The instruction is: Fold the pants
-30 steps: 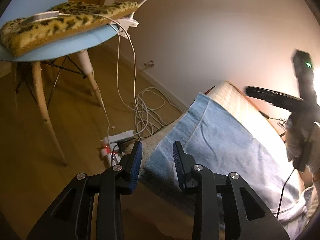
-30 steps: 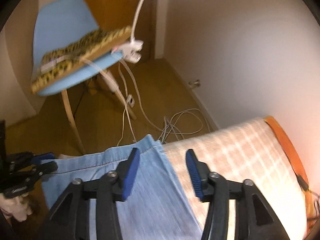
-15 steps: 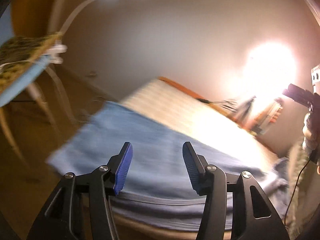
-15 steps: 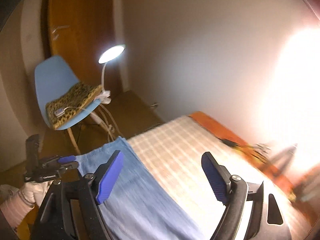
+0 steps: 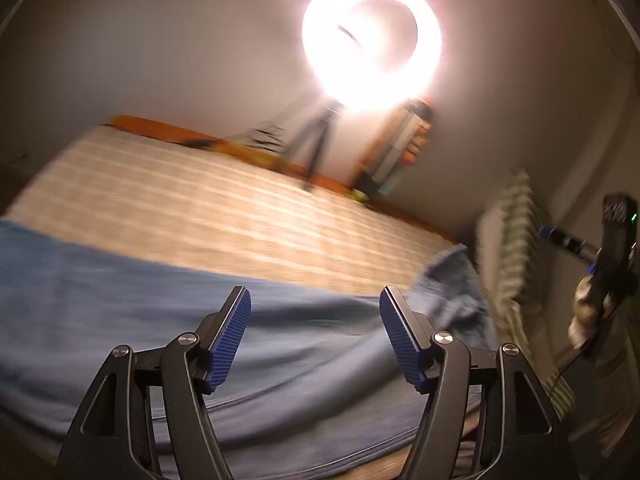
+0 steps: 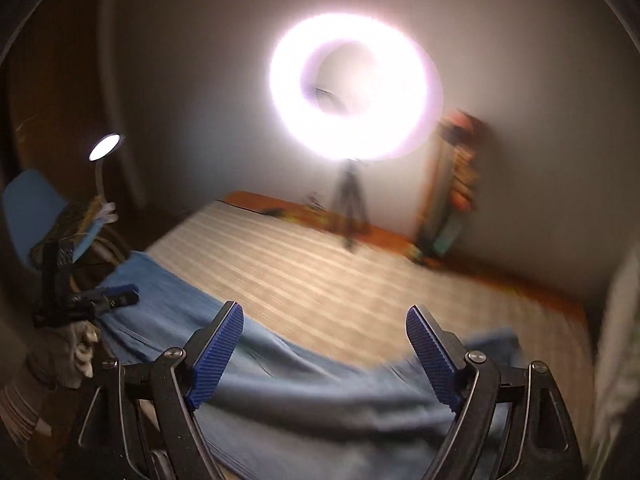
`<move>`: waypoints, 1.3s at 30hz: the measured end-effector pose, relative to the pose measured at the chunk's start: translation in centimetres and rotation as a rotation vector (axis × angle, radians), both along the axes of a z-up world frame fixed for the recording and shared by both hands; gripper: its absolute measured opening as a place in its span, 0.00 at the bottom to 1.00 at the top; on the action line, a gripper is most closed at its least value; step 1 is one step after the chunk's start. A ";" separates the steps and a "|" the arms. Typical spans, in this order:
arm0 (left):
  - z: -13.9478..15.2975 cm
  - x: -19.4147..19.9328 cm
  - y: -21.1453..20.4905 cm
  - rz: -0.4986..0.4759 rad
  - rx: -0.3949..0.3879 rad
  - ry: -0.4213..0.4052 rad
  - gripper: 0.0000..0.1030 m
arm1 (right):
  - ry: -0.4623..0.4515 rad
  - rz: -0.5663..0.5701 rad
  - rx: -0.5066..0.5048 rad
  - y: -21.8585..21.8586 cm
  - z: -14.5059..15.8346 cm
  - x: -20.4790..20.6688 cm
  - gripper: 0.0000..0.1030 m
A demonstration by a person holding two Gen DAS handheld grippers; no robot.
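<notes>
Blue denim pants (image 5: pixel 120 320) lie flat on the striped bed (image 5: pixel 200 208), low in frame. Left gripper (image 5: pixel 315 332) is opening, right gripper (image 6: pixel 324 354) gapes wide, both empty. A second ago both hovered narrower at the pants' edge beside the chair.

One pants (image 5: pixel 120 320), one bed (image 5: pixel 200 208), one ring light (image 5: pixel 372 40), one chair (image 6: pixel 28 204), two tongs (image 5: pixel 315 336) (image 6: pixel 324 352).

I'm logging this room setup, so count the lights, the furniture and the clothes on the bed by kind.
Lights: 2, ring light and desk lamp
Furniture: 2, bed and blue chair
Clothes: 1, blue pants
Total: 5
</notes>
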State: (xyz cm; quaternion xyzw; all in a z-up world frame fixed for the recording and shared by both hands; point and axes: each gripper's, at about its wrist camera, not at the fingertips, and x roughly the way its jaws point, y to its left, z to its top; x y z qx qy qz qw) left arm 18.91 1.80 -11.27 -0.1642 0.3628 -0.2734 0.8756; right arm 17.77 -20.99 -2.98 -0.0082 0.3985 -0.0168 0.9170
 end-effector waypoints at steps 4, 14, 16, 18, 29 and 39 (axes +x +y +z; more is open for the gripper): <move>-0.4 2.1 -7.5 -0.120 -0.002 0.042 0.68 | 0.015 -0.147 0.055 -6.4 -2.4 -5.0 0.83; -4.0 6.8 -23.5 -0.310 0.027 0.203 0.68 | 0.073 -0.459 0.182 -18.4 -10.5 -16.9 0.83; -4.9 7.8 -26.5 -0.342 0.052 0.228 0.68 | 0.084 -0.504 0.215 -20.1 -12.0 -18.7 0.83; -5.7 8.8 -29.2 -0.373 0.092 0.239 0.68 | 0.091 -0.542 0.241 -21.6 -13.2 -20.3 0.83; -11.3 12.8 -34.4 -0.355 0.077 0.406 0.68 | 0.084 -0.604 0.339 -25.4 -16.4 -24.0 0.83; -9.0 9.6 -36.1 -0.423 0.121 0.273 0.16 | 0.072 -0.597 0.362 -25.5 -17.3 -23.5 0.83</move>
